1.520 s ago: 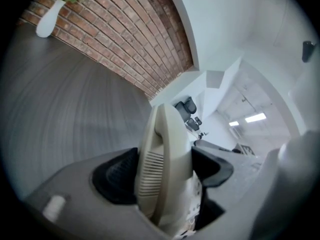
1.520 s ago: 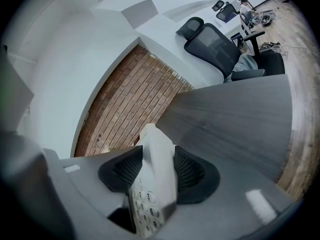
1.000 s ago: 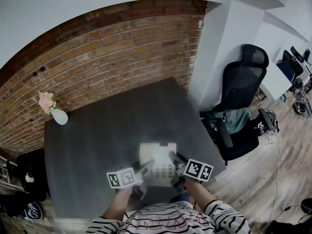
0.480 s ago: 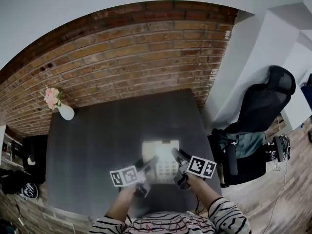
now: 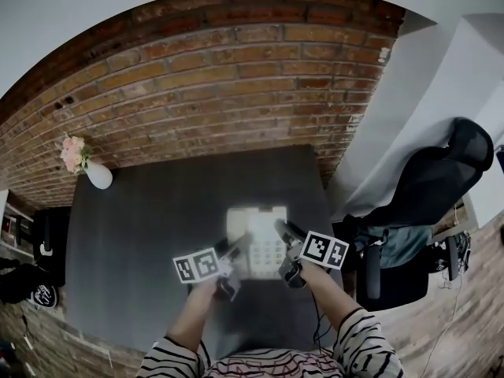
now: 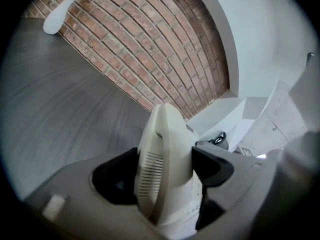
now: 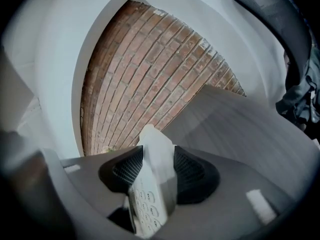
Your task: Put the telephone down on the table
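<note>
A cream desk telephone (image 5: 259, 243) with a keypad is held between both grippers over the dark grey table (image 5: 150, 219), right of its middle. My left gripper (image 5: 235, 256) is shut on its left side, the handset end (image 6: 165, 169) showing between the black pads in the left gripper view. On the right side my right gripper (image 5: 284, 248) is shut on the keypad edge (image 7: 152, 194). Whether the telephone's base touches the tabletop is hidden.
A white vase with pink flowers (image 5: 87, 166) stands at the table's far left corner against the brick wall (image 5: 220, 77). A black office chair (image 5: 429, 211) sits right of the table. Dark bags (image 5: 35, 266) lie on the floor at the left.
Both grippers have carried the telephone forward over the table, away from its near edge. The head view has swung, so the chair sits further right and the wall fills more of the picture.
</note>
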Demonstrator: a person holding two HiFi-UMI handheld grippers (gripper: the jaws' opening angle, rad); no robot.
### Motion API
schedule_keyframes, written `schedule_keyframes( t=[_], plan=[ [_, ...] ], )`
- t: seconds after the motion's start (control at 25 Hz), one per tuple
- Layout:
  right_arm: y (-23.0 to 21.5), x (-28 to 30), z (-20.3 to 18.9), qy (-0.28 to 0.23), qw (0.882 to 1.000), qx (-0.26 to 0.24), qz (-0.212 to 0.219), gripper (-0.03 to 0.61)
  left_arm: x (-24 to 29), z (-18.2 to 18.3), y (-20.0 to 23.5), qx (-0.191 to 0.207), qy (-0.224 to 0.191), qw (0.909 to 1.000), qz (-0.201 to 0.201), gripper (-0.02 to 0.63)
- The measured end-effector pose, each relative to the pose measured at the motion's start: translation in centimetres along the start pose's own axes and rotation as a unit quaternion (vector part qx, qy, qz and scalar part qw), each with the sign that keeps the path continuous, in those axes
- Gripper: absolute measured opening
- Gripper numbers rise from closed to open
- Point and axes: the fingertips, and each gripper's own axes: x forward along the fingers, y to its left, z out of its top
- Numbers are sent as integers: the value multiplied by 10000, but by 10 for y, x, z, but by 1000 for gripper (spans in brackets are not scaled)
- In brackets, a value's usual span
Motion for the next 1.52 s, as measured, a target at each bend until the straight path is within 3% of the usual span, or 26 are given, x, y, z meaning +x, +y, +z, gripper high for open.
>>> schedule_keyframes(
  t=[0.88, 1.52],
  plan=[
    [-53, 115, 127, 1, 9997, -246, 84, 192, 143, 99, 33, 64, -210, 9997, 123, 336],
    [-120, 176, 160, 180, 9992, -345, -9, 196, 223, 110, 75, 49, -197, 9989, 417, 336]
  ],
)
